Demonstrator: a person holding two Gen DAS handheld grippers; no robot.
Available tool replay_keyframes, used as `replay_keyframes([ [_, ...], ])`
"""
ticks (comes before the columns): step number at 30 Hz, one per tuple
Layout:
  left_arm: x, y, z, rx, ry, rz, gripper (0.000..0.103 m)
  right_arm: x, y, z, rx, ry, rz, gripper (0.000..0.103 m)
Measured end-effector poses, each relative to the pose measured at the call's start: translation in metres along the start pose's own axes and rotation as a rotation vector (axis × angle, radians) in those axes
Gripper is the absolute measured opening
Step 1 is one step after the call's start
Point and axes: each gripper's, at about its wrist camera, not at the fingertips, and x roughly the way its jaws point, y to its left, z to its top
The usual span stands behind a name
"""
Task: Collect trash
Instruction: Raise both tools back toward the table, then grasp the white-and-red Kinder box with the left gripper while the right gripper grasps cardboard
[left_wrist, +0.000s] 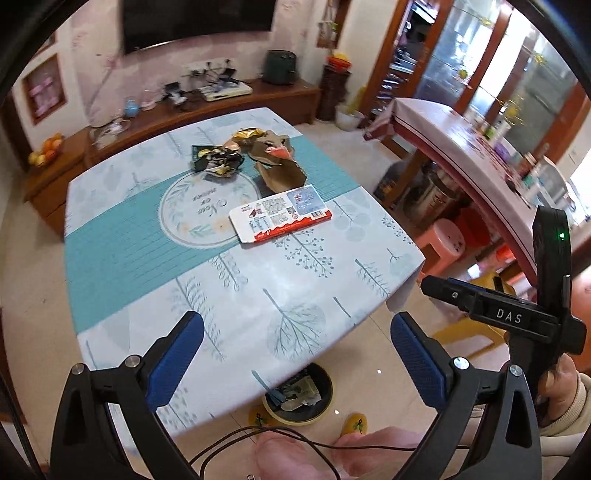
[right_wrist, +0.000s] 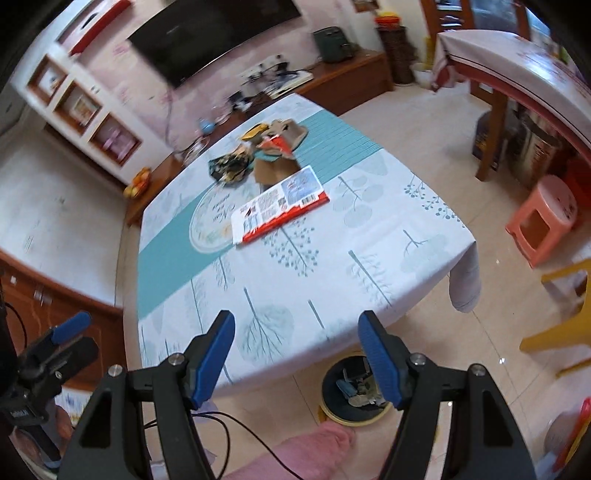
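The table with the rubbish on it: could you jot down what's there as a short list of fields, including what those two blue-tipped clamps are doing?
table: patterned cloth
flat box: red and white carton, near the middle
wrappers: crumpled foil and brown paper beyond the carton
bin: on the floor by the near edge, holding some trash
left gripper: open, empty
right gripper: open, empty

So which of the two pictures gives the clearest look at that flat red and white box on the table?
The left wrist view: the red and white box is sharp there, with its printed panels and barcode distinct. In the right wrist view the same box is fully visible, but motion blur smears the print.
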Motion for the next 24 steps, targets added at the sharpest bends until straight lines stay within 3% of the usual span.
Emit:
replay_keyframes([
  [16,0.042,0.008,0.052,0.232,0.047,-0.103,0.101,-0.009,0.015,0.006,0.109,-0.123,-0.083,0.070],
  [24,0.067,0.009,0.060,0.297,0.082,-0.091,0.101,-0.001,0.017,0.009,0.090,-0.114,-0.114,0.070],
])
